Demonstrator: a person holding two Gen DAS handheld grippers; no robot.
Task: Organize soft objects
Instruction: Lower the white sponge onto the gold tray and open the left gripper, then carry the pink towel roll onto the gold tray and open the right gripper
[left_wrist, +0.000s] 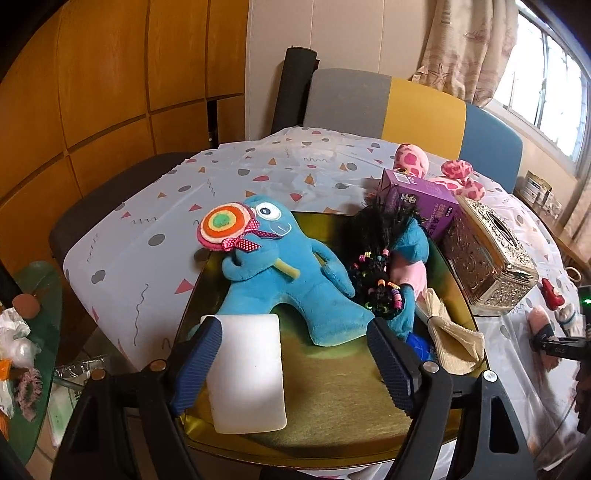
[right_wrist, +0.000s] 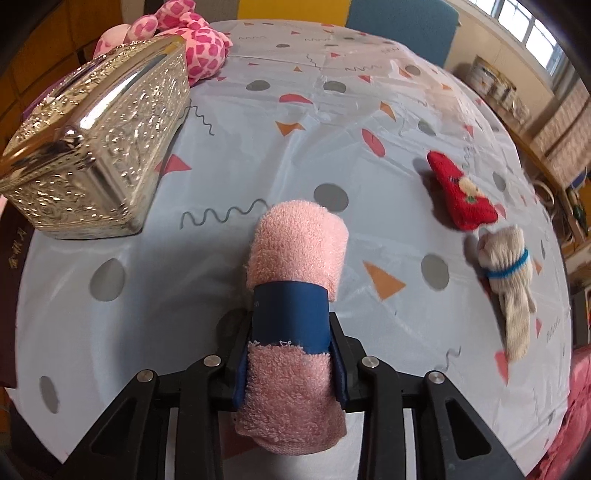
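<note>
Left wrist view: gold tray (left_wrist: 332, 413) on the desk (left_wrist: 155, 236) holds two blue plush toys — the left hand-held gripper (left_wrist: 295, 363) spread open, a white block (left_wrist: 247, 373) against its left finger. The right hand-held gripper (right_wrist: 290, 363) clamps one rolled pink towel (right_wrist: 295, 243); two small socks lie well right.

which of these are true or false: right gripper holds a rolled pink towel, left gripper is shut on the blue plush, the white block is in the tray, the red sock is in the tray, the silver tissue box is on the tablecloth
1. The right gripper holds a rolled pink towel. True.
2. The left gripper is shut on the blue plush. False: it is open, holding nothing.
3. The white block lies in the tray. True.
4. The red sock lies in the tray. False: it lies on the tablecloth.
5. The silver tissue box stands on the tablecloth. True.
</note>
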